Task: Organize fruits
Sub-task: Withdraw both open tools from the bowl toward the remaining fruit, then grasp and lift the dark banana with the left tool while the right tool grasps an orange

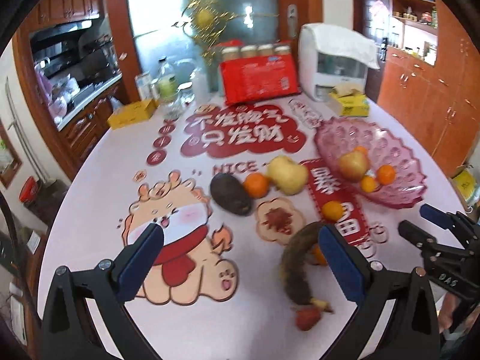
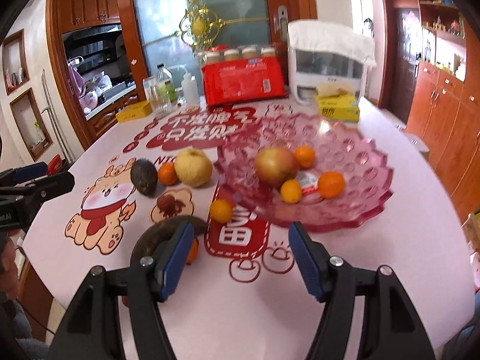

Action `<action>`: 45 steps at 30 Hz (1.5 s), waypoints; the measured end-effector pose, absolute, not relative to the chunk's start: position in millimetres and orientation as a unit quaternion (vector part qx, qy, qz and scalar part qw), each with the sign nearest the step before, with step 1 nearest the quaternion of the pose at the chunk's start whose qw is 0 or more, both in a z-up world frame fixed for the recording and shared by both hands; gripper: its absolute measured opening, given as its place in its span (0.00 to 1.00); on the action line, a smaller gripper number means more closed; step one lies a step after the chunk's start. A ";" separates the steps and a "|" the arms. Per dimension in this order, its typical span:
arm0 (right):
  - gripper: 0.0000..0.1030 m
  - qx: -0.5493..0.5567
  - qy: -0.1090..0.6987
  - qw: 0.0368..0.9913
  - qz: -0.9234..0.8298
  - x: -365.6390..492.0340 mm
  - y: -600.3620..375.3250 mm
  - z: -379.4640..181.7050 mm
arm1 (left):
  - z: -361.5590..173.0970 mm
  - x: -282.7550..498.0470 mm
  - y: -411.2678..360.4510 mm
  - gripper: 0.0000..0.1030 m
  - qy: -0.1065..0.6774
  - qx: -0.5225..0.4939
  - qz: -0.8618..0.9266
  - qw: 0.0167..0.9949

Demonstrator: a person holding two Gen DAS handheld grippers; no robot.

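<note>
A pink glass fruit bowl (image 2: 360, 162) (image 1: 399, 162) holds an apple (image 2: 276, 165) and three small oranges (image 2: 331, 184). On the table beside it lie a yellow pear (image 2: 193, 166) (image 1: 287, 174), a dark avocado (image 2: 144, 176) (image 1: 230, 190), an orange (image 2: 167, 174) between them, another orange (image 2: 221, 210) (image 1: 332, 210) and a browned banana (image 2: 162, 234) (image 1: 297, 267) with an orange (image 2: 192, 250) behind it. My left gripper (image 1: 240, 246) is open and empty above the table. My right gripper (image 2: 240, 250) is open and empty in front of the bowl.
At the table's far end stand a red package (image 2: 243, 82), jars, bottles (image 2: 163, 90), a white appliance (image 2: 327, 66), a tissue box (image 2: 337, 106) and a yellow box (image 2: 133, 111). A small red fruit scrap (image 1: 307, 318) lies near the banana's end. Wooden cabinets stand on the right.
</note>
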State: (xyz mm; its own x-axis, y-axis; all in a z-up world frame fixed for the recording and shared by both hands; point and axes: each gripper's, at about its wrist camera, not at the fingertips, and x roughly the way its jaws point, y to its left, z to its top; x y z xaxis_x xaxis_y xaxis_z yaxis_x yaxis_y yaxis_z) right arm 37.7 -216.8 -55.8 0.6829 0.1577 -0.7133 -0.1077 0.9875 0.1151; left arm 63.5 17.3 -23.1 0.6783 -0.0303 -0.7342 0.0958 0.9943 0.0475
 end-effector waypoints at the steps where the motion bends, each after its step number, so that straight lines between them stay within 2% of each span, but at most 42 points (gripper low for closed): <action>1: 0.64 0.038 0.398 0.913 0.078 39.5 -216.5 -60.2 | -26.9 64.9 21.4 0.99 0.406 0.037 -0.035 0.912; 8: 0.64 0.041 0.433 0.895 0.102 47.8 -203.1 -81.7 | -66.3 77.5 30.8 0.99 0.459 0.022 -0.047 0.887; 19: 0.64 0.031 0.476 0.864 0.161 65.6 -172.1 -113.8 | -104.0 87.4 4.6 0.99 0.486 0.041 -0.085 0.869; 22: 0.60 0.026 0.484 0.857 0.174 71.2 -163.6 -121.6 | -108.1 89.7 2.5 0.99 0.489 0.044 -0.087 0.867; 29: 0.44 0.017 0.500 0.843 0.196 86.9 -144.2 -142.8 | -113.2 94.2 7.9 0.99 0.497 0.035 -0.085 0.863; 35: 0.39 0.013 0.488 0.850 0.197 89.4 -141.0 -146.1 | -122.6 100.9 2.8 0.99 0.509 0.035 -0.094 0.855; 40: 0.38 -0.004 0.480 0.861 0.169 81.4 -152.9 -144.6 | -131.2 110.1 -11.2 0.92 0.519 0.038 -0.111 0.846; 45: 0.38 -0.034 0.471 0.872 0.132 69.6 -167.7 -140.2 | -144.9 120.2 -34.2 0.75 0.537 0.052 -0.127 0.833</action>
State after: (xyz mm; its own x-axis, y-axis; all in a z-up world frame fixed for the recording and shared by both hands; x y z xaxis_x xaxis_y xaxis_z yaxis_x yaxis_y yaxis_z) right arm 69.6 -167.7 -140.2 0.5221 0.1981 -0.8296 -0.2612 0.9631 0.0655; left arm 120.2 -34.2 -144.9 0.3919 -0.1556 -0.9068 0.2669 0.9624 -0.0498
